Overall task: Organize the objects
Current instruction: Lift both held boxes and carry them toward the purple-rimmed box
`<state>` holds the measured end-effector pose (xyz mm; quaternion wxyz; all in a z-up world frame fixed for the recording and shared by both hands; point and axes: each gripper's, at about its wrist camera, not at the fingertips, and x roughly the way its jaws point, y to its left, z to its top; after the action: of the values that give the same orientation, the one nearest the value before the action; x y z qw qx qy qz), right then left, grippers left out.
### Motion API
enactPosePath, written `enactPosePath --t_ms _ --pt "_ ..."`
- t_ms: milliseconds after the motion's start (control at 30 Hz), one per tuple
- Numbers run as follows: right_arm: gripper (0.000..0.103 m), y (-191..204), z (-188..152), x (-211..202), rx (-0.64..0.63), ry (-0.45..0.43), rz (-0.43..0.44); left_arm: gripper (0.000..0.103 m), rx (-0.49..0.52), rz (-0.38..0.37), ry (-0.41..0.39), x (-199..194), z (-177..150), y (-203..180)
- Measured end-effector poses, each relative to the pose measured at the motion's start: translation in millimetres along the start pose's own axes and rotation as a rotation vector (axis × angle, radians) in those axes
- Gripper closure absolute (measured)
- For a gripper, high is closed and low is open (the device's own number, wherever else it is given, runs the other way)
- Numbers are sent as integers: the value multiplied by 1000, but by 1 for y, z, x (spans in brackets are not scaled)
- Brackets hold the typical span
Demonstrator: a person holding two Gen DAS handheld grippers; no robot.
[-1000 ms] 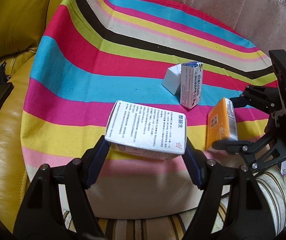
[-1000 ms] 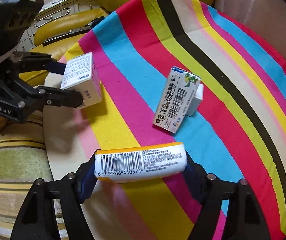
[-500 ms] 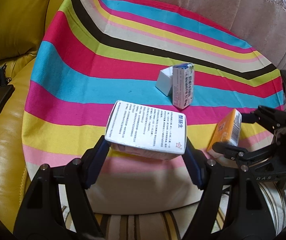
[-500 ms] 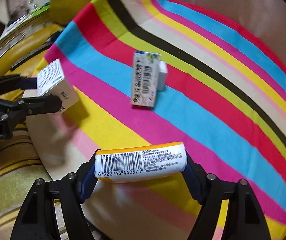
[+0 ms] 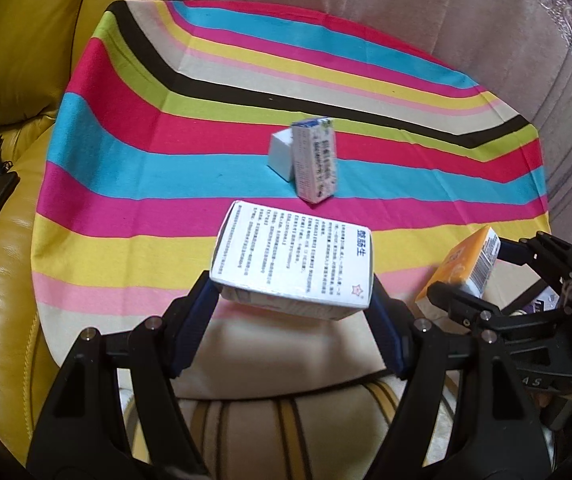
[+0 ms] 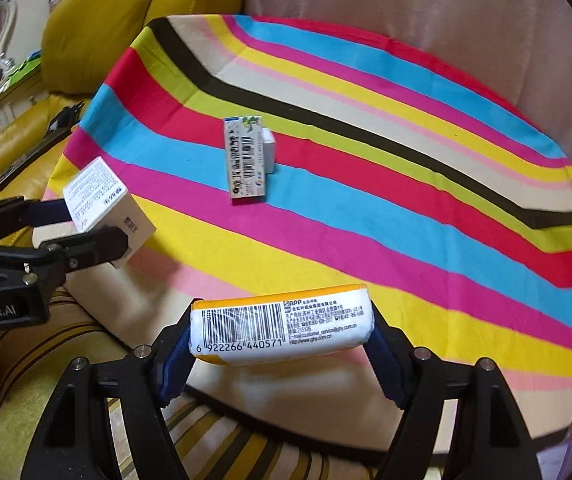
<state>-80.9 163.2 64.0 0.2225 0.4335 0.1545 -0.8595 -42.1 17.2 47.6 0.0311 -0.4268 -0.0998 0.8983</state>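
Left tool [image 5: 291, 296], clamped by its blue pads on a white printed cardboard box [image 5: 291, 266]; right tool [image 6: 282, 354], clamped on an orange-and-white plastic-wrapped tissue pack [image 6: 282, 326]. Both items are held off the surface, over the near edge of the round tabletop [image 6: 365, 208], which is draped in a multicoloured striped cloth. The white box lies nearly flat in the grip, printed face up, its long axis running across the jaws from pad to pad. The tissue pack likewise spans its tool crosswise, barcode face towards the camera, long axis left to right in the right wrist view. Two further items stand together near the tabletop's centre: a tall blue-and-white printed carton [image 5: 314, 160], upright, with a small plain white box [image 5: 282, 154] touching it on its far side.

The step in hand is judged to be carrying both items to a placement spot, probably beside the central pair. To do it well, each item should be lowered level until its underside meets the cloth before the pads part, with long axes lined up to the standing carton. The two tools should stay well apart, and the upright carton, which looks easy to topple, should not be brushed.
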Motion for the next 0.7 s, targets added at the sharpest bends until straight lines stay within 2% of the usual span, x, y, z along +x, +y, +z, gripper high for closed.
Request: enactPosePath --t_ms 333,700 --pt "27 -11 -22 -22 98 -13 -62 28 53 -33 12 -8 -11 -34" --pt "27 -39 -50 -48 214 -21 -92 28 102 -65 21 -16 -16 -69"
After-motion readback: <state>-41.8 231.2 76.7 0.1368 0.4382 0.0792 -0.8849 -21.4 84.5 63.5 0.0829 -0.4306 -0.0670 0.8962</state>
